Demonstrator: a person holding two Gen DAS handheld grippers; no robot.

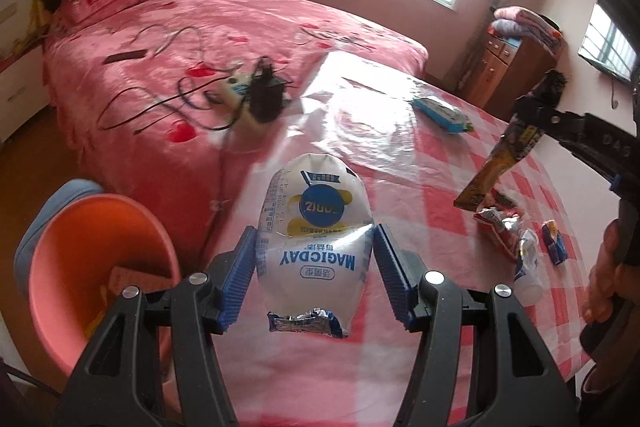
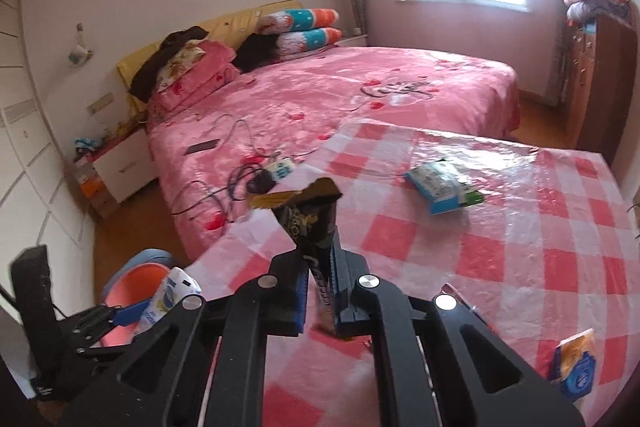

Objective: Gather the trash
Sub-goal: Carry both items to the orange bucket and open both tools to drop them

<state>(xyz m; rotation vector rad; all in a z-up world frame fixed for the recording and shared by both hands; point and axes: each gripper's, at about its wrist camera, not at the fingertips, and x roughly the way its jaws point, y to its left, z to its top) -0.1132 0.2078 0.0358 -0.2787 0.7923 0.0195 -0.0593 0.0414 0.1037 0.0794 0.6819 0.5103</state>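
My left gripper [image 1: 314,251] is shut on a white MAGICDAY snack bag [image 1: 316,227], held above the checked table's left edge near the orange bin [image 1: 80,267]. My right gripper [image 2: 318,267] is shut on a black and yellow wrapper [image 2: 310,223], held above the table; it also shows in the left wrist view [image 1: 500,163]. In the right wrist view the white bag [image 2: 170,297] and the bin [image 2: 136,279] show at lower left.
A blue-green packet [image 1: 440,109] lies far on the red-checked table [image 1: 400,187]. A red wrapper [image 1: 500,227], crumpled foil [image 1: 528,255] and a small blue-yellow packet [image 1: 554,241] lie at right. A pink bed [image 1: 200,47] holds cables and a power strip [image 1: 240,91].
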